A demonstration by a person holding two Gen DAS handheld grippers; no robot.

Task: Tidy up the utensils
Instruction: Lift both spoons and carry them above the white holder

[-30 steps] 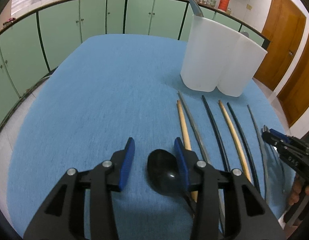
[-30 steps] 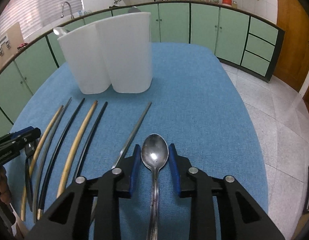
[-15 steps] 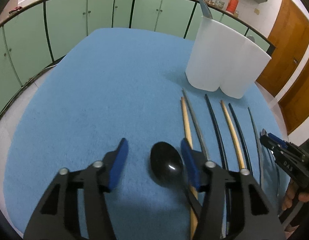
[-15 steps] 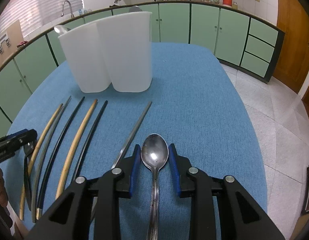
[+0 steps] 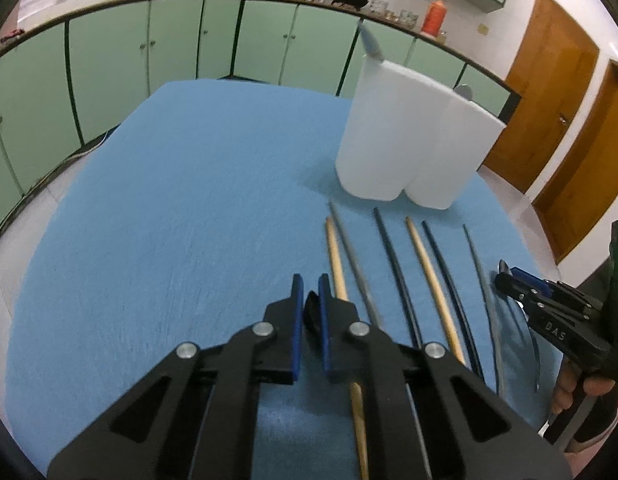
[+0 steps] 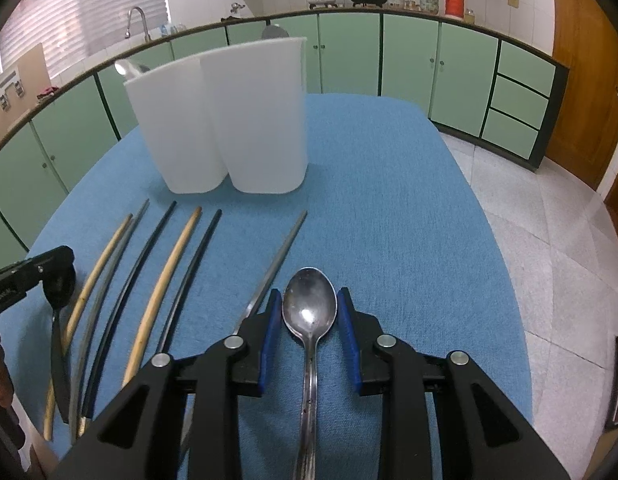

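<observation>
Black spoon (image 5: 311, 307) pinched edgewise inside left hand-held gripper (image 5: 310, 280)

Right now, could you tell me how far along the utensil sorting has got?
Early days. Two utensils already stand in the white holder. The left gripper has shut on the black spoon, and the right gripper has its jaws around the metal spoon on the blue cloth. Six chopsticks are left lying in a row.

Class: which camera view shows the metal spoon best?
The right wrist view: the metal spoon lies whole, bowl up, between the right gripper fingers. The left wrist view shows only blurred streaks beside that gripper.
</observation>
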